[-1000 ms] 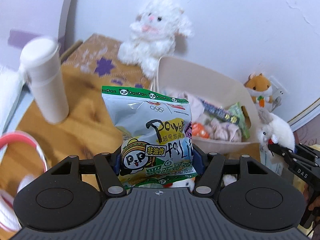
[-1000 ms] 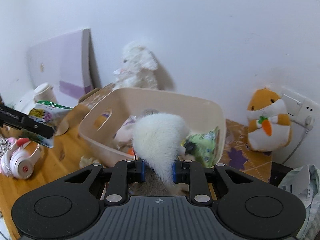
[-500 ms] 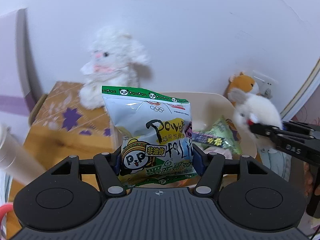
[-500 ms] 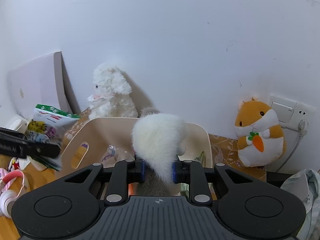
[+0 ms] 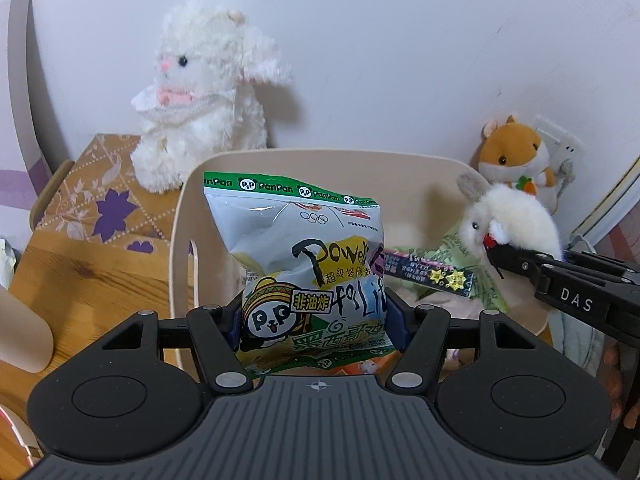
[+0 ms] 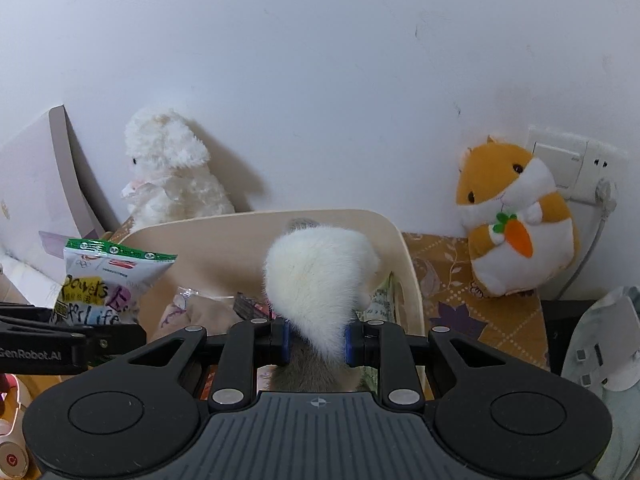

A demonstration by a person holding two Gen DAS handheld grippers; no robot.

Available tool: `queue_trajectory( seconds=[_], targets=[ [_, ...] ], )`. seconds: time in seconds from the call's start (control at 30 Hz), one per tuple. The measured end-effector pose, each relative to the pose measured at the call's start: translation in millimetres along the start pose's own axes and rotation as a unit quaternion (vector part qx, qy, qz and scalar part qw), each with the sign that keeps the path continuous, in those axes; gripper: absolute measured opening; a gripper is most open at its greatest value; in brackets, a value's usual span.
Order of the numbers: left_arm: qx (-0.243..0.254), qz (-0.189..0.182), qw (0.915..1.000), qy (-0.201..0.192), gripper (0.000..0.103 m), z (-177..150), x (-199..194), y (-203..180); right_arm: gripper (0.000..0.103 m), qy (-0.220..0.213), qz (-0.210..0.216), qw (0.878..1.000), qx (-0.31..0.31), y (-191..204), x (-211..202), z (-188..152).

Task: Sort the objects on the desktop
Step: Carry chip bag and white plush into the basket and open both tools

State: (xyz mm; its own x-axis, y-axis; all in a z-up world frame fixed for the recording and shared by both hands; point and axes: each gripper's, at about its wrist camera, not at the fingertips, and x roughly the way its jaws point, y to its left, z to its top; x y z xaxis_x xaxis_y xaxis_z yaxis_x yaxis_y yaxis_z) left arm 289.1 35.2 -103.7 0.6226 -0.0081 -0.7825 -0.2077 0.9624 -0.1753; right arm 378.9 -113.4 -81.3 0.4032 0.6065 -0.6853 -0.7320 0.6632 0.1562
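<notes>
With the left claw clamped on the snack bag at frame centre over the beige bin and the right claw gripping the small white plush, lower each inside the rim before releasing.

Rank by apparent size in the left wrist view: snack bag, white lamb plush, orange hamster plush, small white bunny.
1. snack bag, though it sits nearest the lens, which inflates it
2. white lamb plush
3. small white bunny and orange hamster plush: look alike, and the bunny partly hides the hamster, so unranked
</notes>
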Motion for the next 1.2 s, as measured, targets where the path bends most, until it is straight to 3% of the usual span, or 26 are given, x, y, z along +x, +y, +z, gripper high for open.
queue_trajectory(
  seconds=[0.13,0.17,0.27,0.37,0.6,0.73,0.87,1.07,1.2],
  targets=[
    [-0.001,0.005,1.0000,-0.002,0.066,-0.9,6.5,-4.4,0.023,0.013,0.009,1.000,-0.014,5.8,8.3,-0.1],
    [-0.002,0.006,1.0000,-0.002,0.067,-0.8,7.1,-5.1,0.036,0.014,0.008,1.000,-0.018,7.6,9.2,-0.2],
    [0.004,0.001,1.0000,-0.004,0.076,-0.9,7.4,-5.4,0.060,-0.002,-0.003,1.000,-0.018,8.8,5.7,-1.1],
    [0.017,0.007,0.9997,-0.016,0.083,-1.7,3.9,-6.7,0.070,-0.009,0.003,1.000,-0.009,5.9,0.8,-1.6],
    [0.029,0.011,0.9989,-0.035,0.096,-2.4,-6.1,-4.1,0.077,-0.011,0.001,1.000,-0.011,3.2,-7.9,-2.4],
    [0.028,0.013,0.9987,-0.040,0.097,-2.8,-9.7,-4.1,0.080,-0.017,0.005,1.000,-0.021,6.6,-15.8,-2.1],
    [0.034,0.013,0.9985,-0.041,0.098,-4.3,-17.6,-2.3,0.093,-0.034,0.011,0.999,-0.034,11.5,-28.9,-2.0],
    [0.037,-0.003,0.9984,-0.042,0.098,-13.6,-36.4,11.1,0.103,-0.048,0.022,0.997,-0.059,15.0,-54.0,-13.7],
    [0.038,-0.010,0.9987,-0.033,0.098,-22.0,-50.2,23.2,0.103,-0.040,0.021,0.997,-0.067,13.3,-66.0,-29.4]
  ],
)
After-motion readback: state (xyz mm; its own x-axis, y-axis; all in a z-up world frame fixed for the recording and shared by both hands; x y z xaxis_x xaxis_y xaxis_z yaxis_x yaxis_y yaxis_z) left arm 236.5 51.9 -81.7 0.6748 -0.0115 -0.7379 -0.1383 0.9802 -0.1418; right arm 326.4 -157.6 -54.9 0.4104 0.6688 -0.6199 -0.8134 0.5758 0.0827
